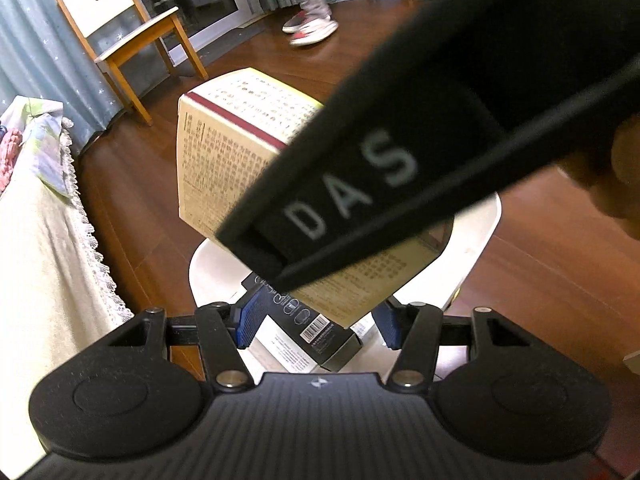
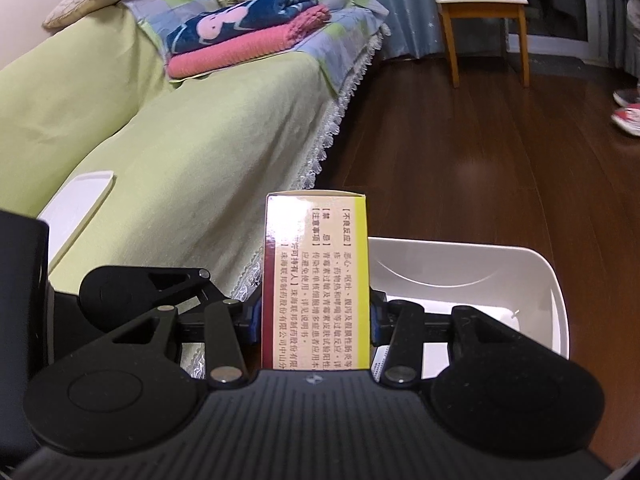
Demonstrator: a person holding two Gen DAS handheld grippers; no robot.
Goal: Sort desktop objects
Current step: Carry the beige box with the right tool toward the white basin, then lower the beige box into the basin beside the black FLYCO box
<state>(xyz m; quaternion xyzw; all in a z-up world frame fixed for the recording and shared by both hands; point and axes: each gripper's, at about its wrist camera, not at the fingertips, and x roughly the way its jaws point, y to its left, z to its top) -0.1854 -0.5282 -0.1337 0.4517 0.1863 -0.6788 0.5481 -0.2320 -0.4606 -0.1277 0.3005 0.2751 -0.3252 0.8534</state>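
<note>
The right gripper (image 2: 316, 316) is clamped on a carton (image 2: 316, 280) — its blue pads (image 2: 374, 316) press the two broad sides, low on the box, and the carton stands upright between them with its printed panel facing the lens. In the left view the same carton (image 1: 228, 160) hangs over a white bin (image 1: 476, 240), with the right tool's black body crossing in front of it from 2 o'clock.

The left gripper (image 1: 316, 328) is spread, its pads (image 1: 248, 324) apart at 9 and 3 o'clock, and nothing is squeezed between them. Just ahead of them a black box (image 1: 316, 332) lies in the bin (barcode up), half under the carton.

By its look the carton is thin card, light and fairly stiff along its edges but soft in the middle of its faces, and glossy — so a hard pinch could dent it and a slack one could let it slide. The low hold on the wide faces seems sound; nearer an edge would be firmer.

Beyond the bin, at 10 o'clock in the right view, a sofa (image 2: 180, 168) carries folded blankets (image 2: 248, 28). Farther off, at 1 o'clock, a chair (image 2: 480, 12) stands on the wooden floor (image 2: 480, 152), and a person's shoes (image 1: 310, 28) show at 12 o'clock in the left view.
</note>
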